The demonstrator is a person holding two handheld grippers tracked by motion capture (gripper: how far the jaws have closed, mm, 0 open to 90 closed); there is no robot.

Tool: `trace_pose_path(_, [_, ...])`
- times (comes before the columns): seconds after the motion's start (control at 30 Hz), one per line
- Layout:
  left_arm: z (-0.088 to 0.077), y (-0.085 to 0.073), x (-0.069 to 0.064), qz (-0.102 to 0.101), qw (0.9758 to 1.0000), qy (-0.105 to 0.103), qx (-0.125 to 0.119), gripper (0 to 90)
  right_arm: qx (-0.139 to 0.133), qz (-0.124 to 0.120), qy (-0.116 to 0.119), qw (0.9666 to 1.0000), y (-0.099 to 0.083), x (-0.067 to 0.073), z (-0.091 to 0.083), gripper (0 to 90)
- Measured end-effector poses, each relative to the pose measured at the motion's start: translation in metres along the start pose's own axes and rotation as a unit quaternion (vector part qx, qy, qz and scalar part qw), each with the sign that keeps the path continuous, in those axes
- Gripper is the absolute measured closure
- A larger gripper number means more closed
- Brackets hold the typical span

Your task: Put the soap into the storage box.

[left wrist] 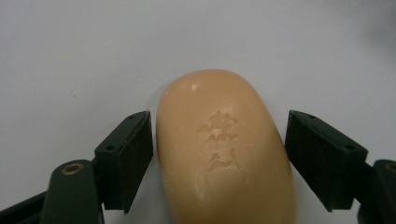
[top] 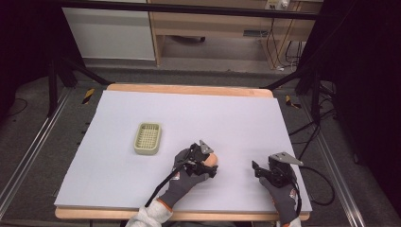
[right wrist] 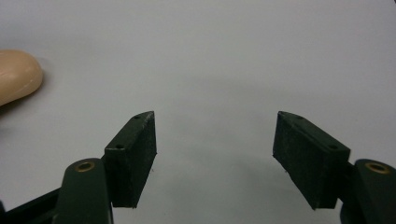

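A smooth, rounded peach-coloured soap bar (left wrist: 226, 149) with embossed characters on its top lies on the matte pale-grey table cover (top: 236, 118), near the front middle. The left gripper (left wrist: 219, 154) straddles it, its 2 flat black jaws apart: 1 touches the bar's side, the other stands just clear. The right gripper (right wrist: 215, 154) hovers near, its jaws spread on nothing. A ribbed, pale-green rectangular tray (top: 148, 138) sits farther back-left.

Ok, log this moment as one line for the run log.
left gripper: open, jaws straddling soap bar | right gripper: open, empty | soap dish: empty, apart | surface: white table
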State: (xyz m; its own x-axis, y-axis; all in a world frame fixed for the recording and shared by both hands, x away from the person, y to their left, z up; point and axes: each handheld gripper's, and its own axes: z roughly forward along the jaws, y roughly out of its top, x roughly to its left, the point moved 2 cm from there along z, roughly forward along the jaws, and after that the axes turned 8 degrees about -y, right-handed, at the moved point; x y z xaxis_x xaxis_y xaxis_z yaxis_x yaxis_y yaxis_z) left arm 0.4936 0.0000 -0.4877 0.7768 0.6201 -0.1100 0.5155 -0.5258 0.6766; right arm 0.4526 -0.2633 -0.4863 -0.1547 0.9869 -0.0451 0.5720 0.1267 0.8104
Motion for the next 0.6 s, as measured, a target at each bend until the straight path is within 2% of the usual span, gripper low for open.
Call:
trace_pose_path(0.1, [0.0029,-0.0009,0.0002,-0.003,1.0000,0.001,0.007,25.6,0.000,-0.002,0.000,1.0000,-0.0001,-0.0002,0.0004,30.3])
trace_pose_path(0.6, [0.0029,0.0001,0.0007,-0.011,0.9999,0.003,0.010,28.5,0.001,-0.002,0.000,1.0000,-0.0002,-0.0001,0.0006,30.3])
